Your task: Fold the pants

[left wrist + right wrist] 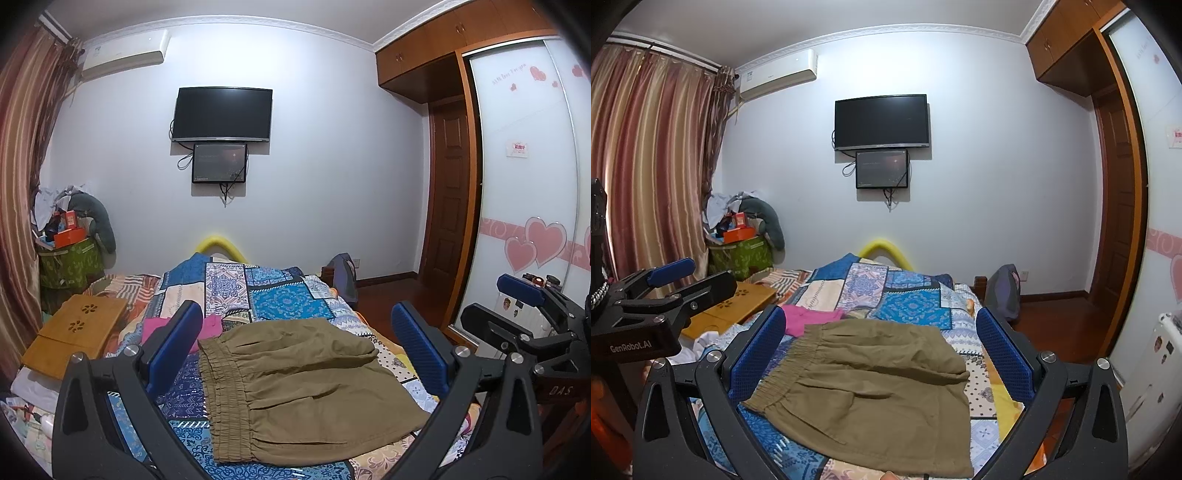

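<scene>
While we hold both blue-padded grippers, left [295, 347] and right [881, 347], wide apart and empty, folded olive-brown elastic-waist pants [295, 391] lie flat between them. They rest on a blue patchwork quilt [288, 299]

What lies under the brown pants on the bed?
Under the brown pants lies the patchwork quilt. A pink garment lies behind their waistband. Anything directly beneath them is covered.

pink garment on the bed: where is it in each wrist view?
Left wrist: pink garment sits left of centre, partly hidden behind the near blue pad, just beyond the khaki pants.
Right wrist: pink garment sits left of centre, beyond the pants' waistband.
Shared landmark: wall TV.
</scene>
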The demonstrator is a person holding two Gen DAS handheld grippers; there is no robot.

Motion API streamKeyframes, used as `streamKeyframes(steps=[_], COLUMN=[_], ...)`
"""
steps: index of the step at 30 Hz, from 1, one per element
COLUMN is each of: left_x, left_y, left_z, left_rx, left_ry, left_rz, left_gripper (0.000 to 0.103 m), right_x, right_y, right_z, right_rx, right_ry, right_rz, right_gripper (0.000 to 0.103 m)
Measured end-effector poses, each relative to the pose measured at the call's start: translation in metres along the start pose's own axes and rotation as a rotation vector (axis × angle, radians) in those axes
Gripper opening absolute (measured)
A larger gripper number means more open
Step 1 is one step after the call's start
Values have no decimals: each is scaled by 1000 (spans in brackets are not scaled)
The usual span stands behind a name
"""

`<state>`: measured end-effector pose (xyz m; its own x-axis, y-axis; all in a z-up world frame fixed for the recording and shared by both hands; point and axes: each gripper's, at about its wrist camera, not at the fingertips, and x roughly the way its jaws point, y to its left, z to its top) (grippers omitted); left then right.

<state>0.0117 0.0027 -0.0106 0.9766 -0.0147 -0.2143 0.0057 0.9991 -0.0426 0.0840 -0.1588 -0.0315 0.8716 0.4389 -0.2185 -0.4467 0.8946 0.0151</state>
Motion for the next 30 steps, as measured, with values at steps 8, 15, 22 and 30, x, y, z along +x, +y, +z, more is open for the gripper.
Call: streamKeyframes(steps=[8,15,22,30], left_x=[-2,-3,-3,-2], left_y=[-4,-2,0,0], left_z=[0,1,2,3], left_rx=[12,4,1,-3], left_ry=[-5,-6,-3,-2], left_rz=[3,1,0,-3], left_gripper=[103,103,103,103], right_x=[-1,-1,-2,-2], right_y=[2,1,0,0], right_z=[1,0,2,1], right_rx=[-1,-1,4,4], right_ry=[-3,-4,-1,-1], right_rz=[-5,-6,-7,-12], right_gripper=[103,103,103,103])
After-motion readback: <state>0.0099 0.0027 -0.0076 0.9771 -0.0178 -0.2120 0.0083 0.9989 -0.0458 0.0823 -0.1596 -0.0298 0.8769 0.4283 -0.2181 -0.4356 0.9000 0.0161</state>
